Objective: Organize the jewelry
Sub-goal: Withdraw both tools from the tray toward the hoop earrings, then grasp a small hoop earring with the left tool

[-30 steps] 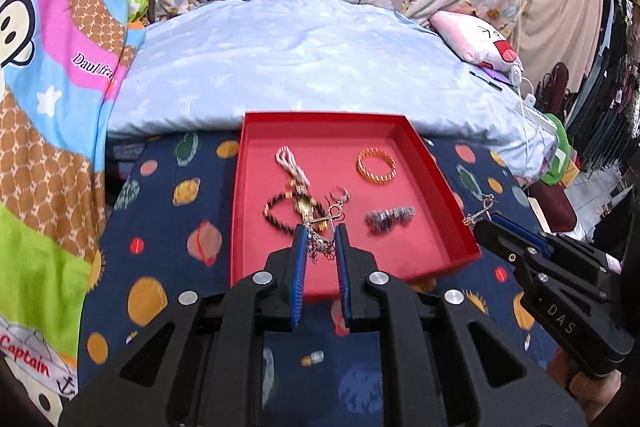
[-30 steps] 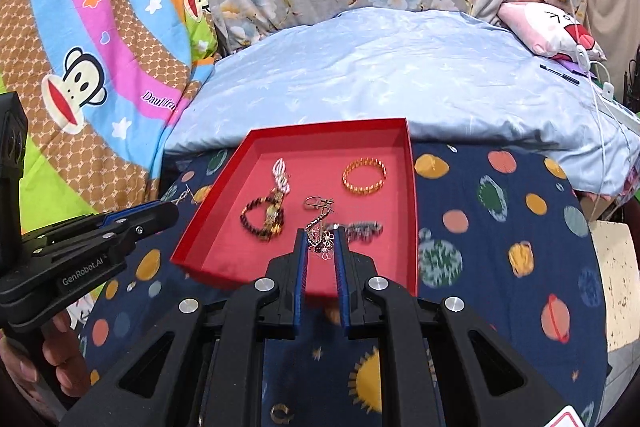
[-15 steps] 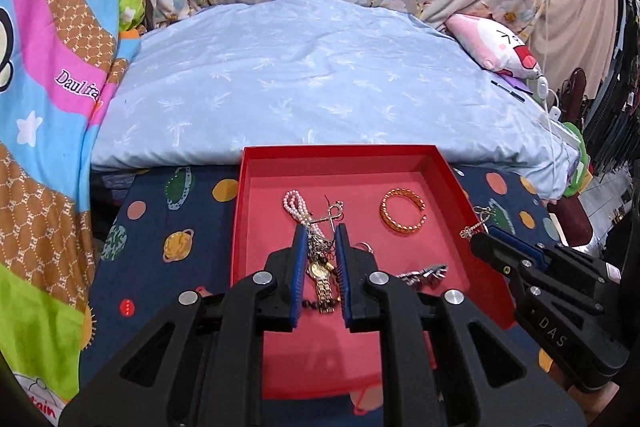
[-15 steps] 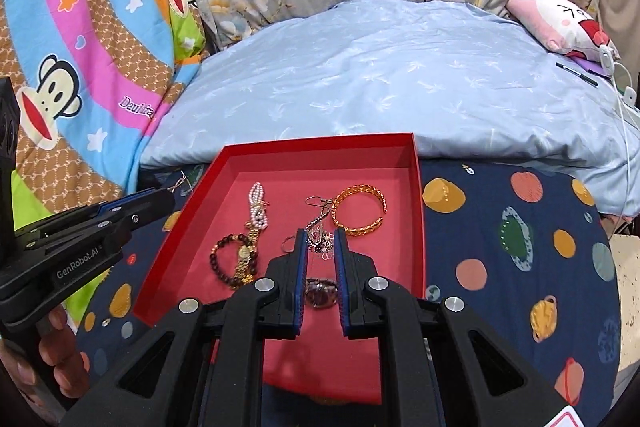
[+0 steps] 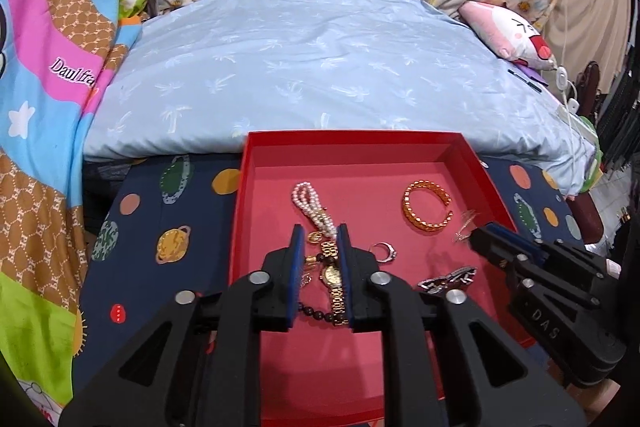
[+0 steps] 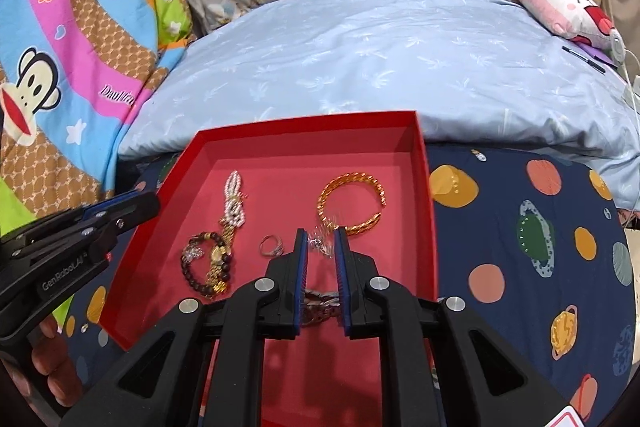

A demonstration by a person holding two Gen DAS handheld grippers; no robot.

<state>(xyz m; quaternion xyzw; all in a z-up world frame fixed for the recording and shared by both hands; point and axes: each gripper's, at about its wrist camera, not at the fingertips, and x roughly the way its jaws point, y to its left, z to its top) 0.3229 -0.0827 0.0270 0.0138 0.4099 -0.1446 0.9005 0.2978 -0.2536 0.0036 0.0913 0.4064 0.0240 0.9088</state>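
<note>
A red tray (image 5: 468, 151) (image 6: 424, 163) lies on a planet-print cloth and holds a pearl string (image 5: 310, 201) (image 6: 234, 203), a gold bangle (image 5: 426, 205) (image 6: 350, 203), a gold watch (image 5: 334, 277) (image 6: 218, 259) across a dark bead bracelet (image 6: 198, 275), a silver ring (image 5: 384, 251) (image 6: 272, 245) and a silver clip (image 5: 448, 279). My left gripper (image 5: 320, 239) hovers over the watch, jaws slightly apart, empty. My right gripper (image 6: 321, 241) is narrowly closed on a thin silver chain piece (image 6: 320, 241) (image 5: 466, 227) above the tray's right side.
A pale blue quilt (image 5: 320, 67) rises right behind the tray. A monkey-print blanket (image 6: 60, 67) hangs at the left. A pink plush pillow (image 5: 508, 35) and white cables lie at the far right. A small bead (image 6: 478, 155) sits on the cloth right of the tray.
Both grippers have moved forward over the tray. The left gripper no longer holds a chain piece. The right one still carries its silver chain piece.
</note>
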